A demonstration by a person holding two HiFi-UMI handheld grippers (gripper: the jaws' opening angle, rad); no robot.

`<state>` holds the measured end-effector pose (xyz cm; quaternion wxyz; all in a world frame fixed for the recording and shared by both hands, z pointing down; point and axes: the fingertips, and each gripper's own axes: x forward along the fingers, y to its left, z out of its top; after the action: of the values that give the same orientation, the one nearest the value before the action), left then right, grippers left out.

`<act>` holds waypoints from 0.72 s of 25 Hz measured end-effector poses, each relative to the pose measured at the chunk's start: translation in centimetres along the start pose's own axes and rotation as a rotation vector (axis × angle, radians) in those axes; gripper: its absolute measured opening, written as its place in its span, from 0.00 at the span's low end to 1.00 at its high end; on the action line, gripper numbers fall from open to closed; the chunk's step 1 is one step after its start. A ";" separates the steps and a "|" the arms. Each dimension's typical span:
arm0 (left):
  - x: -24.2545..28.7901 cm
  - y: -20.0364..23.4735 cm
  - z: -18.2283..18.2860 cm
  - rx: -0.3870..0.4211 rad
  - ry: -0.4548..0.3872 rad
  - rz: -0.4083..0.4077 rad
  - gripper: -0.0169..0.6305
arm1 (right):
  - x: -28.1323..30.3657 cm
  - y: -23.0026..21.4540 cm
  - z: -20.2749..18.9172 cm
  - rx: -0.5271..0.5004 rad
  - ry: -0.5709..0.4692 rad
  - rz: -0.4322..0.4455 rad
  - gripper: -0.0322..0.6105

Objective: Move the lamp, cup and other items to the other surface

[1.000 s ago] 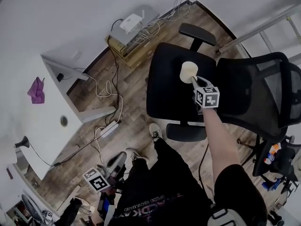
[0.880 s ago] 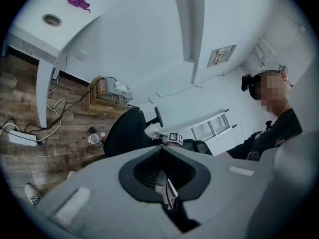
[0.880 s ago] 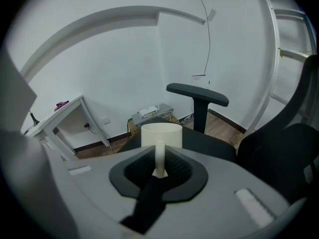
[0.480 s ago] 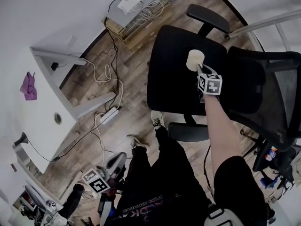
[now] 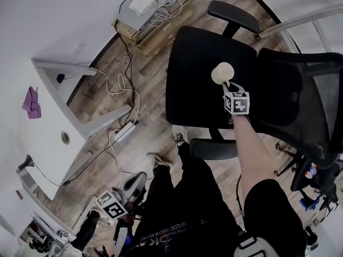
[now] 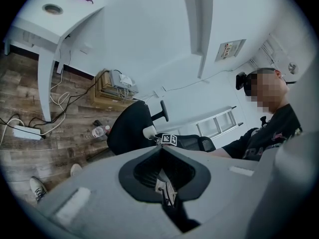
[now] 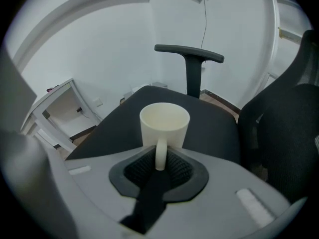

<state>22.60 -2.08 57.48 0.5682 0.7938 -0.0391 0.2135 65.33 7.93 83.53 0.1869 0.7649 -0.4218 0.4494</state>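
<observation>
A cream cup point(image 7: 164, 125) stands upright over the black office chair seat point(image 7: 209, 126). My right gripper point(image 7: 160, 159) is shut on its handle. The cup's base is hidden behind the gripper, so I cannot tell whether it touches the seat. From the head view, the cup point(image 5: 222, 73) is over the middle of the seat point(image 5: 198, 84), with the right gripper point(image 5: 227, 85) just below it. A black lamp point(image 5: 24, 162) and a purple cloth point(image 5: 30, 101) lie on the white desk point(image 5: 45, 135). My left gripper point(image 5: 111, 209) hangs low by the person's leg. Its jaws point(image 6: 162, 169) are nearly together with something pale in the slit.
The chair has a mesh backrest point(image 5: 305, 100) on the right and armrests point(image 5: 235, 16) at the far and near sides. Cables and a power strip point(image 5: 124, 131) lie on the wooden floor between desk and chair. A box of gear point(image 5: 150, 12) sits by the wall.
My right gripper has come down with the cup toward the chair seat. The left gripper has stayed low by the leg.
</observation>
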 end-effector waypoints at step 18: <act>-2.6 -0.6 -1.4 0.001 -0.099 -0.062 0.02 | -4.0 -0.6 -1.4 0.046 0.085 -0.012 0.25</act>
<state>19.97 -1.09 56.34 0.5714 0.8045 -0.0425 0.1563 64.13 11.08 80.93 0.1899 0.7518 -0.3983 0.4900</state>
